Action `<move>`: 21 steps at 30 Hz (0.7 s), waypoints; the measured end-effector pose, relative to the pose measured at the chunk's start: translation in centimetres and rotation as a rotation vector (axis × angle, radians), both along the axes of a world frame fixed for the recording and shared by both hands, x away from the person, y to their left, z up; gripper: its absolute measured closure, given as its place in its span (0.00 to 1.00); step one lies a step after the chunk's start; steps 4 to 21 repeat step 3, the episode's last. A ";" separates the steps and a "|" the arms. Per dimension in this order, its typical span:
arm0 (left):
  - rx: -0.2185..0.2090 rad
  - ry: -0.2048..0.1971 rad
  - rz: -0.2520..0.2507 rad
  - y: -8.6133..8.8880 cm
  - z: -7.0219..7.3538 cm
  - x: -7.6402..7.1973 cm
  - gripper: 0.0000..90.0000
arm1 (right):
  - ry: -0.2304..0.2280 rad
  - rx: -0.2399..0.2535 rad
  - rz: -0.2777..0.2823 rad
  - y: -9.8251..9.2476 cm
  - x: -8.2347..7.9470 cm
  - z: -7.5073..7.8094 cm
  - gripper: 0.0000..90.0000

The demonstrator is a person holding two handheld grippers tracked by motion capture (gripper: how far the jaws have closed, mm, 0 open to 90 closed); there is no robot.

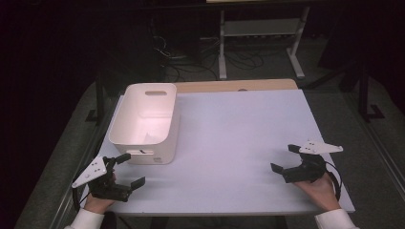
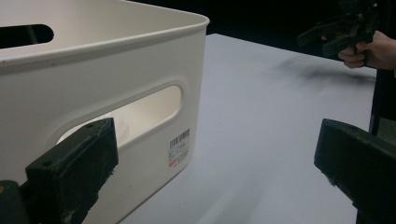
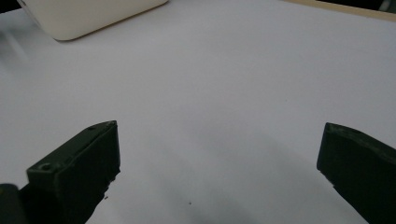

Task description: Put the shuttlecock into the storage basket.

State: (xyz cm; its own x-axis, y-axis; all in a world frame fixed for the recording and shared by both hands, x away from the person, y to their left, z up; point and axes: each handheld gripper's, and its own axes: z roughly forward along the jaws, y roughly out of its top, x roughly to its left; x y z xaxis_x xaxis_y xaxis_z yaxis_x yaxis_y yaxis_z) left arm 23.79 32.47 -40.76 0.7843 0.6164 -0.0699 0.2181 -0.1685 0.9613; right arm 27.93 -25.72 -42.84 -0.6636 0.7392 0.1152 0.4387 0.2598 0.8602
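I held the left hand-held gripper (image 1: 128, 171) with jaws apart, empty, just beside the near end of the white bin (image 1: 143, 121) at the worktop's (image 1: 239, 133) left side. Judging by that, no grasp had begun; reaching its handle slot (image 2: 126, 114) remained. My right hand-held gripper (image 1: 285, 158), jaws also apart, hovered well apart at the right. Nothing blocked the way.
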 end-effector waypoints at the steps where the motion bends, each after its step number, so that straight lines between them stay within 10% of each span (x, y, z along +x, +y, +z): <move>1: 0.002 -0.002 -0.001 0.0 0.0 0.0 0.00 | 0.000 -0.001 0.000 0.0 0.0 0.0 0.00; 21: -0.007 -0.003 -0.002 -0.1 0.0 0.1 0.00 | -0.002 0.000 0.000 0.0 0.0 0.0 0.00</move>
